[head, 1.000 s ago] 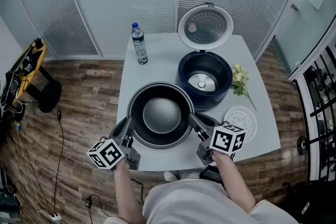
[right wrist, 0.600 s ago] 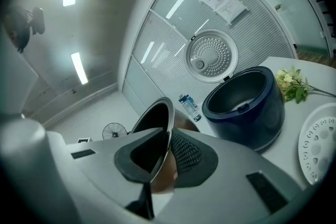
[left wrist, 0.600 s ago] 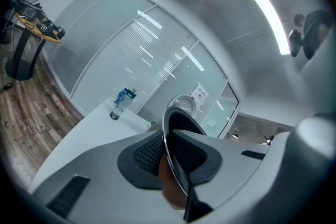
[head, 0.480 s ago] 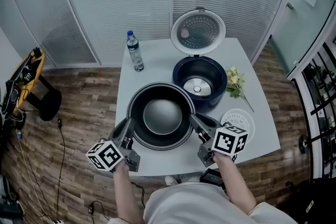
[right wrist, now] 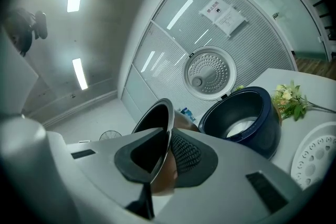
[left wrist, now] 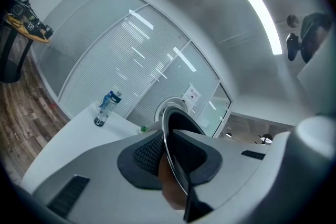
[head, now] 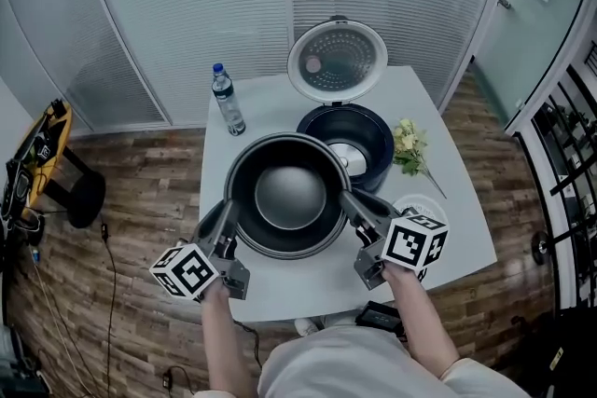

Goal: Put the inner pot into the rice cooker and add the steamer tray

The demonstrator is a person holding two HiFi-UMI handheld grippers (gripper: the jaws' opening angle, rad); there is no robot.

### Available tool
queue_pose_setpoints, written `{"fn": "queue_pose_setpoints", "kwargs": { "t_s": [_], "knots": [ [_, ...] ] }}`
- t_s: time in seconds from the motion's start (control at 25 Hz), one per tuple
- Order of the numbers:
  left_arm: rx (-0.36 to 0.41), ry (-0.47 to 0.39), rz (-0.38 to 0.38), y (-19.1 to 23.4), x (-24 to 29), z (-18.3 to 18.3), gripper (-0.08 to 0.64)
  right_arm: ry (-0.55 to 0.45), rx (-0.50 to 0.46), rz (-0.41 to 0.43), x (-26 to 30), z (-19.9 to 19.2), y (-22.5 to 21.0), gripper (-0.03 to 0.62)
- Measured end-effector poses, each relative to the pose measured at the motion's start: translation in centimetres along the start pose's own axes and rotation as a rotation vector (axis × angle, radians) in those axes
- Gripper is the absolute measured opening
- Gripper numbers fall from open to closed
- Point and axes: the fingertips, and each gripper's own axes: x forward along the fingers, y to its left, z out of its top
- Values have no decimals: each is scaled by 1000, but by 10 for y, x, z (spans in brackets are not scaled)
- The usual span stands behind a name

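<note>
So, step one: the inner pot (head: pixel 289 200) is pinched at its rim by the left claw (head: pixel 227 226) and the right claw (head: pixel 353 205), both nearly closed on it, just beside the open rice cooker (head: pixel 378 133). Next it should be centred over the cooker and lowered in level.

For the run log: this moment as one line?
inner pot: gripped at rim | left gripper: shut | right gripper: shut | rice cooker: open, empty

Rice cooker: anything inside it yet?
Only a pale round plate at its bottom shows in the rice cooker. The inner pot, gripped by the left gripper and right gripper, hides the cavity's near side in the head view.
</note>
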Motion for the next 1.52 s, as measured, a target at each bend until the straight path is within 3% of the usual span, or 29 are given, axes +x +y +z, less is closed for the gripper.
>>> {"fn": "queue_pose_setpoints", "kwargs": {
  "t_s": [1.52],
  "knots": [
    [16,42,-196,-46,165,29,54,-188,-1,-113,-8,115,-83,55]
  ]
}}
